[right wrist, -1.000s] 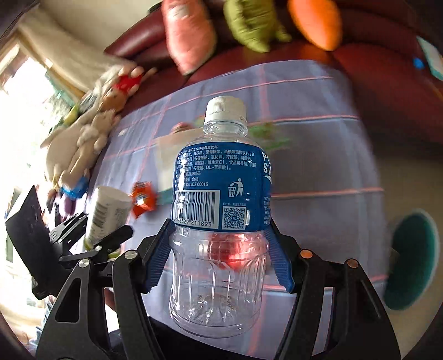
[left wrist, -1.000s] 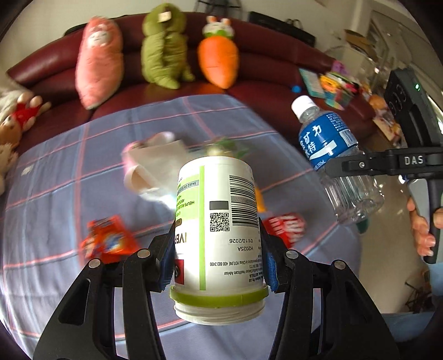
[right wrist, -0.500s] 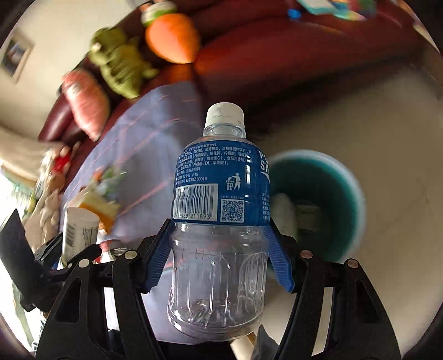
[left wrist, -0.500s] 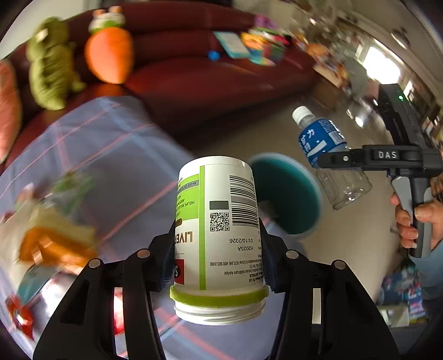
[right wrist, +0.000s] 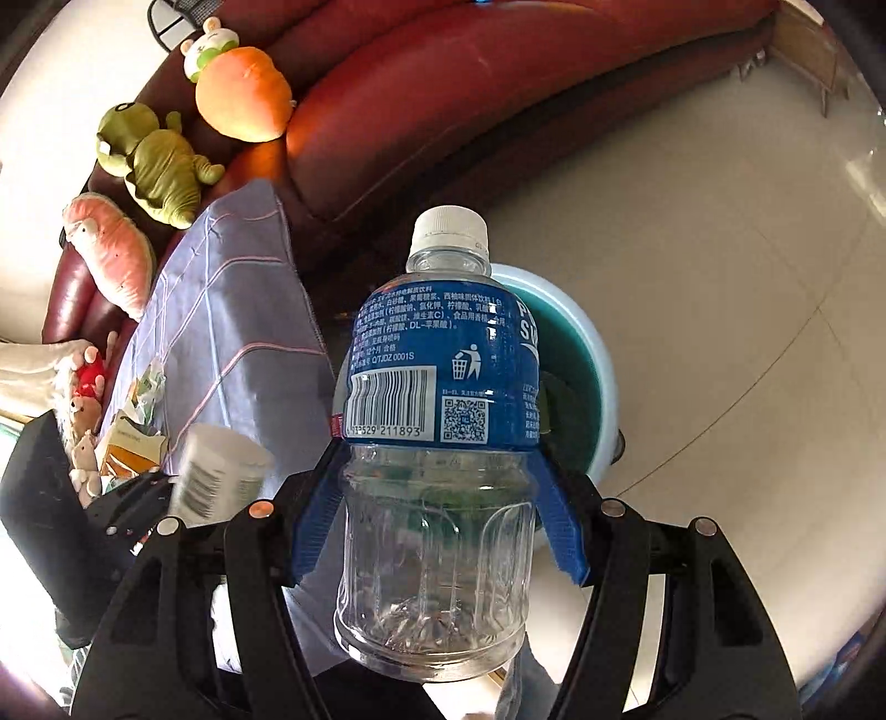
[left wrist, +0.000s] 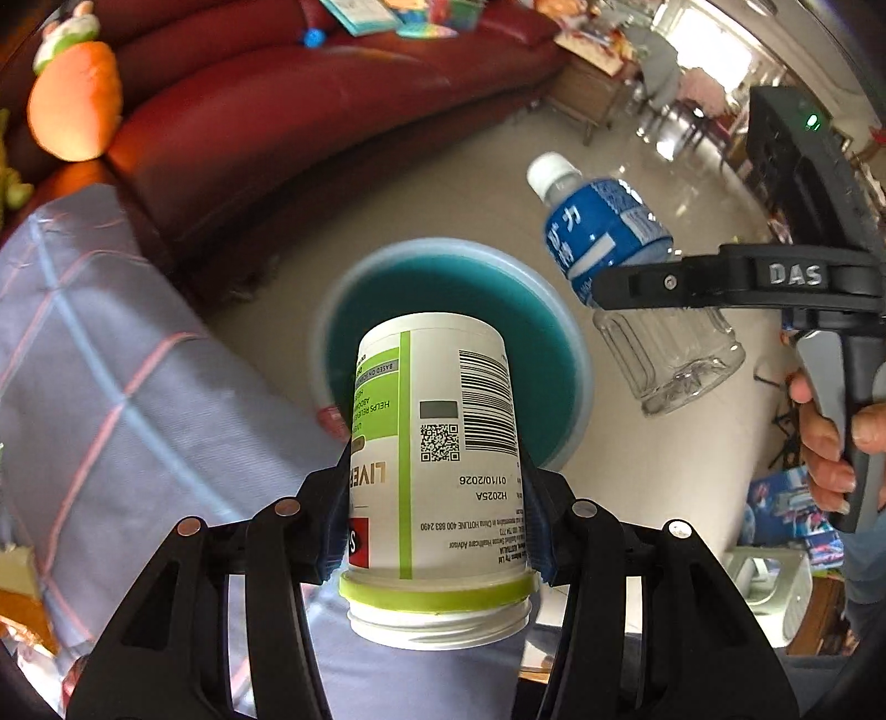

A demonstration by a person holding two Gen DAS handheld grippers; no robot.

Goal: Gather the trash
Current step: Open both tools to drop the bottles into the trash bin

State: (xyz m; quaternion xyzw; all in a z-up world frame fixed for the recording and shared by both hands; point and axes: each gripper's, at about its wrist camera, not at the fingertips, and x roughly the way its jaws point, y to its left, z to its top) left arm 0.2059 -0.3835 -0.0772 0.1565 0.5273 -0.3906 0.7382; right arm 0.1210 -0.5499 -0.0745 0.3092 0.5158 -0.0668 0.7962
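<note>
1. Your left gripper point(left wrist: 437, 498) is clamped on the white supplement jar point(left wrist: 434, 471) at lower centre; the jar hides part of the teal bin point(left wrist: 554, 354) behind it.
2. Your right gripper point(right wrist: 437, 520) is clamped on the clear bottle point(right wrist: 437, 443), centre frame, which covers most of the bin.
3. Legible: "LIVE", "01/10/2026", "H2025A" on the jar; "211893" on the bottle; "DAS" on the right gripper, right of the left view.

Bright daylight, strong fisheye warp, some motion blur.

Sun pours from the window point(left wrist: 703, 33), blown out white, and glares off the floor point(right wrist: 720, 221). The teal bin point(left wrist: 443, 277) and white jar point(right wrist: 216, 476) smear softly; the clear bottle point(right wrist: 437, 443) stays sharp; corners darken.
</note>
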